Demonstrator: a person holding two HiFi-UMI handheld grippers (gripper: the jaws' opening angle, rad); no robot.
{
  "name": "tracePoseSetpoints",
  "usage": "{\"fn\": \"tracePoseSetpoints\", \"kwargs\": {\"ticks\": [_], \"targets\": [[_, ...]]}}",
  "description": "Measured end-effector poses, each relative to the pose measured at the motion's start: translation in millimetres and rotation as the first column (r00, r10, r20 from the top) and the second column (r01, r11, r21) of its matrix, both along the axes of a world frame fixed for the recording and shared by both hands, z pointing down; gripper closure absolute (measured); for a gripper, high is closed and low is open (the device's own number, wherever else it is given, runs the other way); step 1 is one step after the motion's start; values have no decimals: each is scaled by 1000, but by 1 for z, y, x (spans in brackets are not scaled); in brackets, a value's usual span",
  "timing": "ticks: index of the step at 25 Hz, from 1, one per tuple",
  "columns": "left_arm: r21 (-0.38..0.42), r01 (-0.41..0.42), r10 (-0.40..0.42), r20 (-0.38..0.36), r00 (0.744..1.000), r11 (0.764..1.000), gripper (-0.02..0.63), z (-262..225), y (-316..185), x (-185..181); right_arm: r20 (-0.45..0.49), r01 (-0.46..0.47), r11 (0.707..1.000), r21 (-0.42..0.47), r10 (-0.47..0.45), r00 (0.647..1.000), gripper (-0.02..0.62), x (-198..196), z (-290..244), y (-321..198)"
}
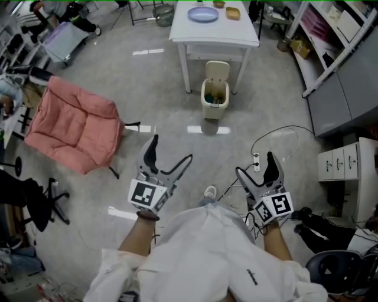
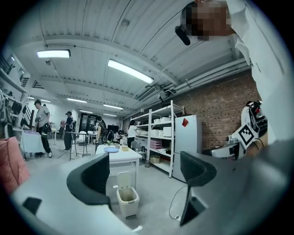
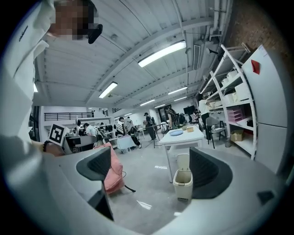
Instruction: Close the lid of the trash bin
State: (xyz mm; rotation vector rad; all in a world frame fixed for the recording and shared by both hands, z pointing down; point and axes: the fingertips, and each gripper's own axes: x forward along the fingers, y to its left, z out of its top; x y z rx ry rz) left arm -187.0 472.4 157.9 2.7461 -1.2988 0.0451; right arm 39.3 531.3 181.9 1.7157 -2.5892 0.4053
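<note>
The trash bin (image 1: 215, 94) is standing open on the floor at the far side, its lid (image 1: 217, 69) tipping upright.

It is sitting between the near legs of the white bench (image 1: 214, 34), well apart from me. I am holding my left claw (image 1: 172, 148) and my right claw (image 1: 255, 164) near my body, both facing the bin with jaws spread and nothing between them. A blue plate (image 1: 203, 14) and a yellow dish (image 1: 233, 13) are resting on the bench. A pink chair (image 1: 77, 124) is sitting to the left, and a white cable (image 1: 277, 131) is trailing across the floor on the right.
</note>
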Motion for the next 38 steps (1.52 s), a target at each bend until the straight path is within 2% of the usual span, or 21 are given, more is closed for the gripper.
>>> {"fn": "tracePoseSetpoints", "kwargs": {"ticks": [5,12,15,23,32,38], "targets": [[2,19,-19,-20,1000,1000,144,-4,-24,17,11,15,1000,-6,-15,1000,72,18,0,-23],[-3,42,-42,-8,999,999,144,0,-45,37,15,33,999,-15,-33,999,72,35,7,-43],[-13,40,-40,-32,999,999,144,1,-48,44,24,40,999,-20,-40,999,72,39,9,-48],[-25,40,-41,-38,998,999,144,6,-72,44,34,45,999,-27,-44,998,72,39,12,-73],[-34,12,-13,-44,999,999,146,10,-140,56,28,26,998,-49,-25,999,72,45,16,-131],[-48,-19,17,-51,999,999,146,20,-206,56,18,12,998,-65,-10,1000,72,39,23,-190]]}}
